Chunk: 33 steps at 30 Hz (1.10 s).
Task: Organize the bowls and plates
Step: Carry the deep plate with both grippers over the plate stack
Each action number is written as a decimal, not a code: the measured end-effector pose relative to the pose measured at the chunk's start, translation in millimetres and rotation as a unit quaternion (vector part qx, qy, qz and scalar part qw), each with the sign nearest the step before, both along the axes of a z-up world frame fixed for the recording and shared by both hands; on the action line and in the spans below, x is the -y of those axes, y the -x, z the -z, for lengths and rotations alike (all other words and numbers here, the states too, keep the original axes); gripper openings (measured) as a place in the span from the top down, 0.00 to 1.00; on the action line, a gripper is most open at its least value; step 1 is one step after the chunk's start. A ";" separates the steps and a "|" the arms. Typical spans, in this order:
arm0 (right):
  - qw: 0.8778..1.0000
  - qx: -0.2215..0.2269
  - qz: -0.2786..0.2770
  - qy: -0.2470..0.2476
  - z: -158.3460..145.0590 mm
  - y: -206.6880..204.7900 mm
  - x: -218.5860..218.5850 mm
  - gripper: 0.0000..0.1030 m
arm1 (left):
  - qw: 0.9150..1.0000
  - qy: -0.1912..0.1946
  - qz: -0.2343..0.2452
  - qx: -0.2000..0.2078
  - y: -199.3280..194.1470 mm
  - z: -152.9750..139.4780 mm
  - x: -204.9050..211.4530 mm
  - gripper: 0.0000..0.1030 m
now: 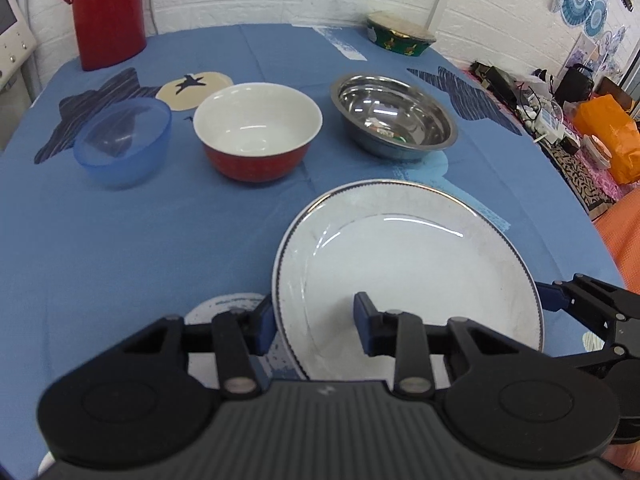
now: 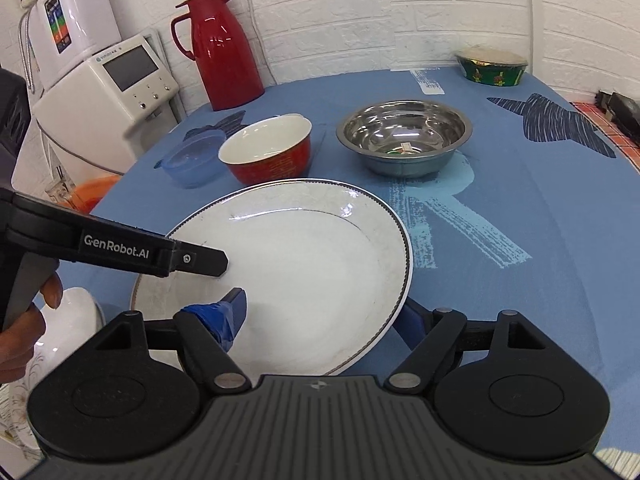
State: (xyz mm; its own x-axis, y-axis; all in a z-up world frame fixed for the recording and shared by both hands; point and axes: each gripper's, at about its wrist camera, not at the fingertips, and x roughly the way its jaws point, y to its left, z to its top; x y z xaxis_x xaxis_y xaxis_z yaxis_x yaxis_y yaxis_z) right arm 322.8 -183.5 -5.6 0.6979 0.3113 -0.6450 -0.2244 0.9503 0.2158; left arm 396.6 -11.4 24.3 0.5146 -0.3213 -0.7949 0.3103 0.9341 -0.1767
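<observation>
A white plate (image 1: 420,264) (image 2: 312,264) with a dark beaded rim lies at the near side of the blue table. My left gripper (image 1: 314,320) is open and straddles the plate's left rim, one finger outside the edge and the other over the well. My right gripper (image 2: 324,316) is open across the right rim; its taped finger (image 2: 228,312) is over the plate and the other is partly hidden under the edge. Behind stand a blue plastic bowl (image 1: 124,144) (image 2: 192,164), a red bowl with a white inside (image 1: 258,130) (image 2: 268,150) and a steel bowl (image 1: 394,116) (image 2: 404,136).
A red thermos jug (image 1: 108,8) (image 2: 224,48) stands at the back left and a green lidded tin (image 1: 400,36) (image 2: 492,66) at the back right. White appliances (image 2: 108,92) flank the table's left. White crockery (image 2: 68,320) sits beside a hand at lower left. Clutter (image 1: 580,120) fills the right.
</observation>
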 end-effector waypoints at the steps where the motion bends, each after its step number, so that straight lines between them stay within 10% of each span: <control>1: 1.000 0.004 0.001 -0.004 -2.9 7.3 -1.8 0.36 | 1.000 0.002 0.001 0.006 6.5 -4.4 -2.4 0.69; 13: 0.997 0.035 -0.048 -0.046 -16.8 60.6 -63.5 0.35 | 0.997 0.010 -0.048 0.055 100.2 -29.3 -85.0 0.69; 33: 0.990 0.015 -0.142 -0.013 5.0 91.0 -165.5 0.34 | 0.989 0.023 -0.142 0.032 167.8 23.1 -198.5 0.68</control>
